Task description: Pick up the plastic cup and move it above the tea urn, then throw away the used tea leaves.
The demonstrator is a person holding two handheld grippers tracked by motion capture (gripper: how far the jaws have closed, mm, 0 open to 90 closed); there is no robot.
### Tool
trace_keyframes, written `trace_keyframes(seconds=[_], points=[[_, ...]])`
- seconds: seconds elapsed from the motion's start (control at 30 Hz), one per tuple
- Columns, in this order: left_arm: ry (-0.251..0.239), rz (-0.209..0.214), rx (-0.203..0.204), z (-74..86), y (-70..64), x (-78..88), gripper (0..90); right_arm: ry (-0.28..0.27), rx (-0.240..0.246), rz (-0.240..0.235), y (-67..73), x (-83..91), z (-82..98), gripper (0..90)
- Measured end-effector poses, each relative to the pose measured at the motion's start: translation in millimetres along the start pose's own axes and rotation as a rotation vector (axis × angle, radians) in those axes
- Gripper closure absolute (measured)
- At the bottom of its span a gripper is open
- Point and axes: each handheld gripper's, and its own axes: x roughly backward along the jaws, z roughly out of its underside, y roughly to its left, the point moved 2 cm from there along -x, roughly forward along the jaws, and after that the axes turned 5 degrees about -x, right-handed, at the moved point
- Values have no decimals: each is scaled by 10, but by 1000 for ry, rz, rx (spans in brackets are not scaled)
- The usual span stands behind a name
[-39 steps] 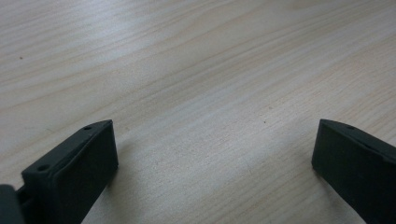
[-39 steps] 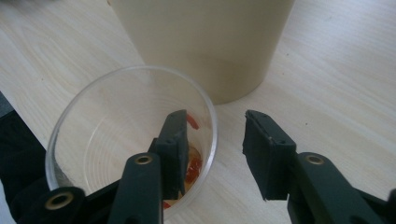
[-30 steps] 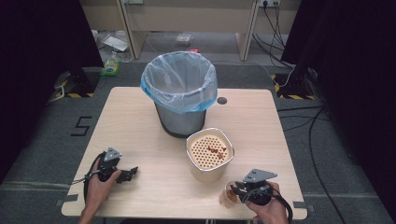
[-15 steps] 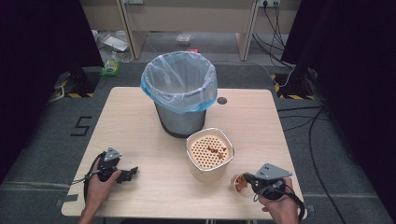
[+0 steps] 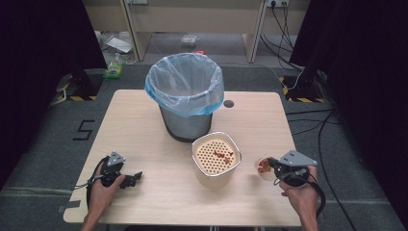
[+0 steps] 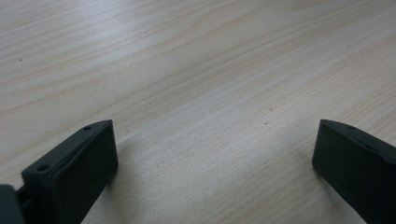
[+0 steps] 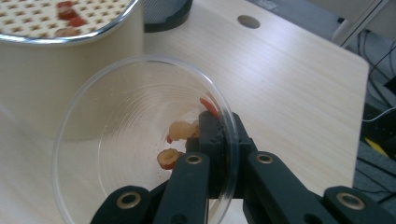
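A clear shallow bowl (image 7: 126,135) holds a few red-skinned food slices (image 7: 180,130). My right gripper (image 7: 219,128) is shut on its rim, one jaw inside and one outside, and the bowl is tilted just above the table. In the high view the bowl (image 5: 261,168) and right gripper (image 5: 270,163) hang to the right of a cream container (image 5: 216,163) with a perforated insert carrying red bits. My left gripper (image 5: 137,177) rests at the near left of the table. Its jaws stand wide open over bare wood (image 6: 215,140).
A grey bin (image 5: 185,96) lined with a blue bag stands at mid-table behind the cream container (image 7: 70,65). A round cable hole (image 5: 228,103) lies right of the bin. The table's right edge (image 5: 293,159) is close to my right hand.
My right gripper has moved right and up from the table's near edge, carrying the clear bowl with it. The left gripper has stayed put.
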Motion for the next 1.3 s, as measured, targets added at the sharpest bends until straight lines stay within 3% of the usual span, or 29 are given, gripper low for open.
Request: trace_keyframes(seconds=[0.27,0.4,0.6,0.73,0.9,0.93,1.03,1.13,1.17,1.2,1.3], points=[[-1,0,1,0,-1,-1,0,-30,45,45,-72,-167,-250,894],[0,0,0,0,0,0,0,-51,88,92,-67,-224,-419,894],[-1,0,1,0,-1,-1,0,-81,123,118,-28,-291,-598,893],[0,0,-1,0,0,0,0,-132,141,144,-35,-340,-731,893],[-1,0,0,0,-1,0,0,-207,165,136,-11,-363,-851,891],[-1,0,0,0,-1,0,0,-230,195,149,28,-370,-916,891],[-1,0,0,1,-1,0,0,-257,216,147,78,-375,-973,891],[0,-1,1,1,-3,2,0,-278,328,194,227,-393,-1045,892],[0,-1,1,1,-3,2,0,-278,328,194,227,-393,-1045,892],[-1,0,1,2,-2,1,0,-290,390,217,315,-404,-1066,892],[-1,0,1,2,-3,2,0,-324,461,250,429,-416,-1100,893]])
